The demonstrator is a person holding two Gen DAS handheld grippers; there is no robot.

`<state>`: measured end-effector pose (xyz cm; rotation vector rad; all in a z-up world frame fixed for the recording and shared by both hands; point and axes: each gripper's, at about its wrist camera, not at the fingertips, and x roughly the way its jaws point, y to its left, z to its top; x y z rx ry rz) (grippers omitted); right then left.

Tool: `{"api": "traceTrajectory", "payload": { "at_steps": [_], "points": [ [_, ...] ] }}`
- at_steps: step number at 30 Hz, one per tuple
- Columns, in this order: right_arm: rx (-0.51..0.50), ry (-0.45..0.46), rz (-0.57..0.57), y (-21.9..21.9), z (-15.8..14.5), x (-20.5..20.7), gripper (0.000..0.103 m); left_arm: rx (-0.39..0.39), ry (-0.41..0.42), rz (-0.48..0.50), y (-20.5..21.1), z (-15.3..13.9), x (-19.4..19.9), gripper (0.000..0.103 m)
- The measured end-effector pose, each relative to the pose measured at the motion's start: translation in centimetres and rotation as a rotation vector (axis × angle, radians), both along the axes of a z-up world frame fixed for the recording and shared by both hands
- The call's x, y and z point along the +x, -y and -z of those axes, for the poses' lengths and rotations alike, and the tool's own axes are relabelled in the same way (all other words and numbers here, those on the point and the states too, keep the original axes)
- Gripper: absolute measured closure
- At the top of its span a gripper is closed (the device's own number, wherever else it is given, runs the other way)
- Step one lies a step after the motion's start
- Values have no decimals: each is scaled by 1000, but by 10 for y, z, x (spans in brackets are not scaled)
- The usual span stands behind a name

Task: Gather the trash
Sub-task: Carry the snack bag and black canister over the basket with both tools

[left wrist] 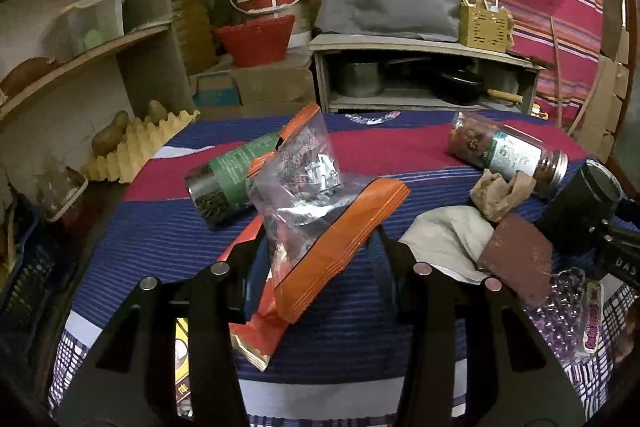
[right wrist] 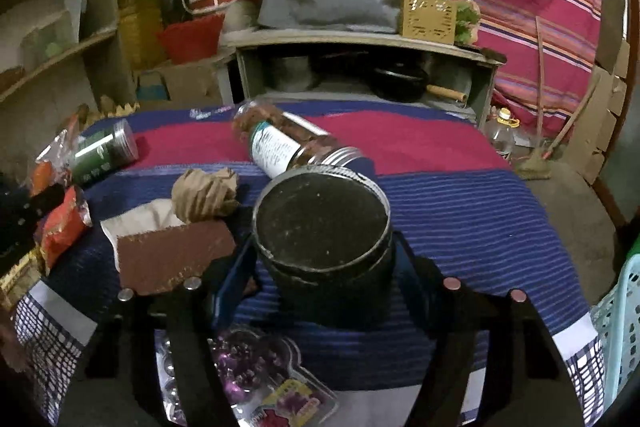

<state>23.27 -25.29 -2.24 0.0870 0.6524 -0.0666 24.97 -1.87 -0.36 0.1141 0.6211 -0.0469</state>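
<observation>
The job is at the picking-up step: both hands are taking trash off the desk [left wrist: 168,239], which has a blue and red striped cloth on it.

The left gripper [left wrist: 316,259] has a crinkly clear plastic bag with orange edges [left wrist: 308,203] sticking up between its jaws. The jaws look closed on the bag's lower part, so the bag is up off the cloth. A red snack wrapper with a gold edge [left wrist: 260,331] hangs down beside it, and I cannot tell if it is gripped too.

The right gripper [right wrist: 320,267] has a round black tin with a dark lid [right wrist: 320,219] between its jaws. The jaws sit right at the tin's two sides. I think they are squeezing it, but the view does not show that for sure.

More trash lies on the desk: a crumpled brown paper ball [right wrist: 206,193], a flat brown piece of card [right wrist: 172,255], a clear jar with a white label lying on its side [right wrist: 292,147], and a green-labelled jar lying on its side [left wrist: 224,183].

Next, I think each hand should keep its grip tight, lift, and carry its thing to a bin. A pale green plastic basket [right wrist: 624,315] at the right may be the place. The bag is floppy and could slip.
</observation>
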Motion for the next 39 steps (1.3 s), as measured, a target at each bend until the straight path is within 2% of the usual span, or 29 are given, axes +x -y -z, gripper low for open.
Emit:
{"api": "traceTrajectory", "payload": {
  "at_steps": [6,14,17,22,26,33,39],
  "points": [
    [-27,47,35,12,-12,-26,36,-16,12,23,15,-7,-9,58],
    [-29,120,101,53,-44,-82,36,-68,54,125,67,-32,-29,58],
    [-8,147,136,83,-58,-110,36,-114,52,183,94,-42,-41,58],
    [-123,130,228,132,-67,-154,36,-153,65,310,151,-54,-62,58],
    [-131,111,324,181,-66,-186,36,-178,46,439,212,-56,-85,58],
    [-92,78,470,254,-53,-227,36,-142,22,599,310,-44,-131,58],
    [-79,55,506,293,-39,-242,36,-32,19,708,373,-18,-165,58]
  ]
}}
